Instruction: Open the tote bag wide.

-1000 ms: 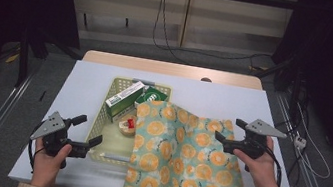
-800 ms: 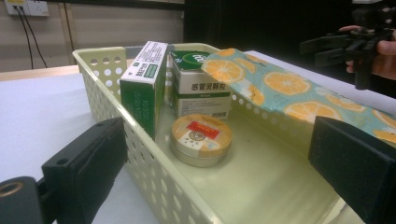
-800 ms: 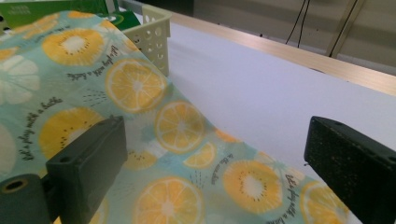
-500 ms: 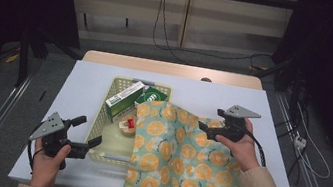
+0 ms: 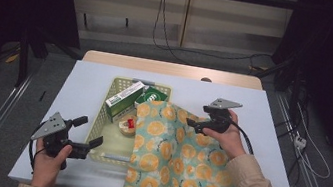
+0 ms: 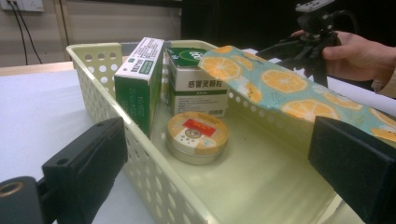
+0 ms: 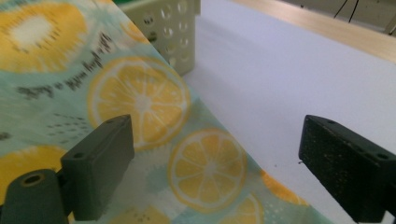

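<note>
I see the lemon-print cloth (image 5: 178,166) lying spread on the table's right half, pale green with orange slices, its far corner draped over the basket (image 5: 98,128) rim.

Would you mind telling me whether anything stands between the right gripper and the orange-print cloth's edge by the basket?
Nothing visible does. The right gripper hovers with open fingers directly over the orange-print cloth, whose edge lies bare on the white table beside the basket.
</note>
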A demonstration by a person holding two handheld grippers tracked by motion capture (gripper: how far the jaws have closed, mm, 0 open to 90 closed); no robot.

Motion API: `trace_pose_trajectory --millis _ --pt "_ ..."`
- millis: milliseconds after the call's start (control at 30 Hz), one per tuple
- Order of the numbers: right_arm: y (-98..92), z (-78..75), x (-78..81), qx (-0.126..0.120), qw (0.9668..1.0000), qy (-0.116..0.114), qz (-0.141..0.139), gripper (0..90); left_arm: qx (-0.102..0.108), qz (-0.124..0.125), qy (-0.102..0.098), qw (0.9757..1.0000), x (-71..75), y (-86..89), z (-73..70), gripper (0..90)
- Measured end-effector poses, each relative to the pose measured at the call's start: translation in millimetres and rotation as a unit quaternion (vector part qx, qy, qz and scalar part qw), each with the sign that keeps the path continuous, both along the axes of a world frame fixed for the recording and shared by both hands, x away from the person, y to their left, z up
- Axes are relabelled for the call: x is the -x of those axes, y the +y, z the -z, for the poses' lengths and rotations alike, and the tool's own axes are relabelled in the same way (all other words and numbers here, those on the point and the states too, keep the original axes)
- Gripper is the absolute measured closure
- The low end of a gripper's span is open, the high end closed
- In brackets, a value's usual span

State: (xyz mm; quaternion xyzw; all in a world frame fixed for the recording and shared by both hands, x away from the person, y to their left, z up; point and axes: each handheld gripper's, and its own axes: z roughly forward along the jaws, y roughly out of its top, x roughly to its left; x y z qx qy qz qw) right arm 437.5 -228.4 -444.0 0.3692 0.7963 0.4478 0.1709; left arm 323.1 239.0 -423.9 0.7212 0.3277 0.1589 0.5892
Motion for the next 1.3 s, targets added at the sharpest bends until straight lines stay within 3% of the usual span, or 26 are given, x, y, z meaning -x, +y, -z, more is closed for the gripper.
trace_pose_trajectory --millis 167,267,400,467,567,667,867,1100,1300 --pt "6.4 18.4 -12.6 0.035 0.9991 0.022 -0.002 15.0 0.003 0.0 0.002 1.0 -0.2 -0.9 0.8 4.8" --pt "8.9 22.2 -21.8 0.041 0.9981 0.046 0.0 19.0 0.001 0.0 -0.001 1.0 0.0 -1.4 -0.3 4.8" --pt "18.5 24.0 -27.8 0.07 0.9958 0.051 -0.03 26.2 0.002 0.0 -0.004 1.0 0.2 -2.7 -2.0 4.8" --pt "21.6 24.0 -27.3 0.07 0.9953 0.046 -0.048 31.5 0.001 0.0 -0.003 1.0 0.4 -3.1 -1.6 4.7" --pt "20.9 23.5 -24.8 0.062 0.995 0.044 -0.065 47.0 0.0 -0.001 -0.004 1.0 0.3 -2.4 -1.5 4.8" --pt "20.4 22.9 -21.9 0.059 0.995 0.048 -0.065 56.0 0.003 -0.005 -0.003 1.0 0.7 -2.1 -1.8 4.8" --pt "11.1 22.5 -21.7 0.039 0.995 0.067 -0.063 90.0 0.001 -0.005 -0.004 1.0 0.4 -2.2 -2.1 5.2" --pt "15.8 17.1 -18.6 0.067 0.9943 0.061 -0.057 90.0 0.007 -0.004 -0.009 0.9999 1.6 0.5 -4.5 5.1" --pt "4.2 5.8 -19.7 0.046 0.9974 0.048 -0.027 90.0 0.011 -0.005 -0.01 0.9999 1.8 1.5 -4.5 5.1"
